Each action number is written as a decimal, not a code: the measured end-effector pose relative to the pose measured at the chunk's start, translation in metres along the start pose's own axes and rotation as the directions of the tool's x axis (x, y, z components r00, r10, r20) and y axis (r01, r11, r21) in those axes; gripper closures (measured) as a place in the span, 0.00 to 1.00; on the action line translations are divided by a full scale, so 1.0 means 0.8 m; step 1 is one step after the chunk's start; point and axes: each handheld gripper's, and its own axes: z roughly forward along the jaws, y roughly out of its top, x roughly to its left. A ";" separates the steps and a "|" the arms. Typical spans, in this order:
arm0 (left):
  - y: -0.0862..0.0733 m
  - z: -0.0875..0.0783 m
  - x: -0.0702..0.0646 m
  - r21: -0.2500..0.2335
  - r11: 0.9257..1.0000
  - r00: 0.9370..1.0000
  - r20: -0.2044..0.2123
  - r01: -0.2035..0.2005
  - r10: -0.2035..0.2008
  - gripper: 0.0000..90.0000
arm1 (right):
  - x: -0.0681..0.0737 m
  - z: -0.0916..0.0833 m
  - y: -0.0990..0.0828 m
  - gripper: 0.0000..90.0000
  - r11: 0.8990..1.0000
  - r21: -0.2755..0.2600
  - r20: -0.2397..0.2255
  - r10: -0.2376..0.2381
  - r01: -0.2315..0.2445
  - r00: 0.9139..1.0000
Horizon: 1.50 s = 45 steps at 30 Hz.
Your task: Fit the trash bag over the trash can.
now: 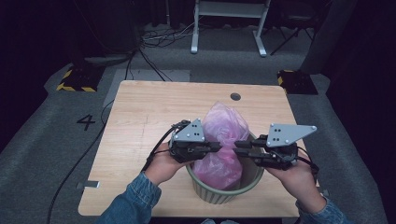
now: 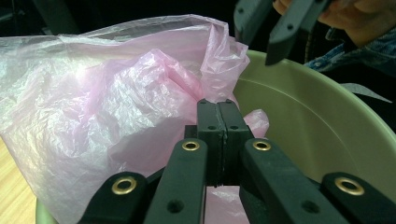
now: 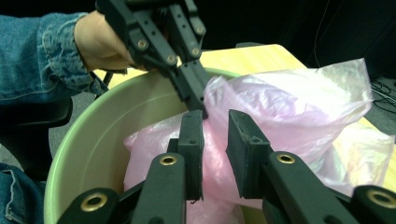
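The pink bag (image 1: 223, 144) sits partly inside the green bucket (image 1: 224, 189), puffing up over its rim, while the left gripper (image 1: 217, 146) pinches the bag's edge tight and the right gripper (image 1: 237, 147) has its jaws a little apart.

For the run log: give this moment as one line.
left gripper: shut on bag | right gripper: open | bag: in bin

High view looks down on the table (image 1: 140, 116); both claw views (close-up) share the pink bag (image 2: 93, 107).
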 end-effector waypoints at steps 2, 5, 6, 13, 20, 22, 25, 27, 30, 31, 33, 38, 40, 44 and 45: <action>0.000 -0.001 0.000 -0.002 1.000 1.000 -0.003 -0.004 0.004 0.99 | -0.002 -0.001 0.003 0.83 1.000 -0.006 0.000 -0.005 0.005 1.000; 0.000 -0.004 -0.001 -0.014 1.000 1.000 -0.005 -0.009 0.009 0.99 | -0.003 0.000 0.008 0.83 1.000 -0.003 -0.004 -0.016 0.016 1.000; 0.000 -0.005 -0.001 -0.017 1.000 1.000 -0.002 -0.011 0.011 0.99 | -0.005 0.001 0.010 0.83 1.000 0.000 -0.011 -0.018 0.018 1.000; 0.005 -0.003 -0.006 -0.017 0.999 0.999 0.010 -0.035 0.036 0.98 | -0.015 0.007 0.019 0.84 0.999 -0.040 -0.067 0.007 -0.010 0.998; 0.004 -0.002 -0.006 -0.007 0.999 0.999 0.013 -0.047 0.047 0.98 | -0.020 0.008 0.024 0.86 0.999 -0.044 -0.053 0.016 -0.019 0.998; 0.003 -0.002 -0.006 -0.009 0.999 0.999 0.014 -0.042 0.042 0.98 | -0.025 0.007 0.022 0.86 0.997 -0.057 -0.066 0.043 -0.047 0.997; 0.003 -0.003 -0.006 -0.015 0.999 0.999 0.011 -0.041 0.041 0.98 | -0.026 0.011 0.019 0.86 0.998 -0.041 -0.076 0.046 -0.049 0.996; 0.003 -0.004 -0.005 -0.018 0.999 0.999 0.012 -0.039 0.040 0.98 | -0.026 0.013 0.017 0.84 0.998 -0.035 -0.081 0.042 -0.045 0.996; 0.003 -0.005 -0.004 -0.022 0.999 0.999 0.008 -0.037 0.037 0.98 | -0.027 0.014 0.015 0.76 0.999 -0.034 -0.087 0.035 -0.038 0.996; 0.003 -0.006 -0.004 -0.024 0.999 0.999 0.005 -0.034 0.034 0.98 | -0.027 0.015 0.015 0.73 0.999 -0.030 -0.089 0.029 -0.032 0.996; 0.002 -0.006 -0.003 -0.028 0.999 0.999 0.007 -0.032 0.032 0.98 | -0.028 0.015 0.013 0.69 0.999 -0.028 -0.090 0.022 -0.024 0.996; 0.002 -0.006 -0.003 -0.029 0.999 1.000 -0.002 -0.030 0.030 0.97 | -0.027 0.019 0.010 0.76 1.000 -0.019 -0.119 0.009 -0.011 0.993; 0.002 -0.005 -0.003 -0.030 0.999 1.000 0.003 -0.030 0.030 0.96 | -0.026 0.020 0.009 0.90 1.000 -0.006 -0.134 0.006 -0.007 0.991; 0.005 -0.003 -0.007 -0.036 0.998 0.998 0.015 -0.052 0.053 0.74 | -0.026 0.021 0.009 1.00 1.000 -0.002 -0.131 0.021 -0.021 0.991; 0.007 -0.003 -0.010 -0.037 0.997 0.998 0.020 -0.061 0.062 0.70 | -0.026 0.021 0.009 1.00 1.000 -0.011 -0.128 0.026 -0.028 0.991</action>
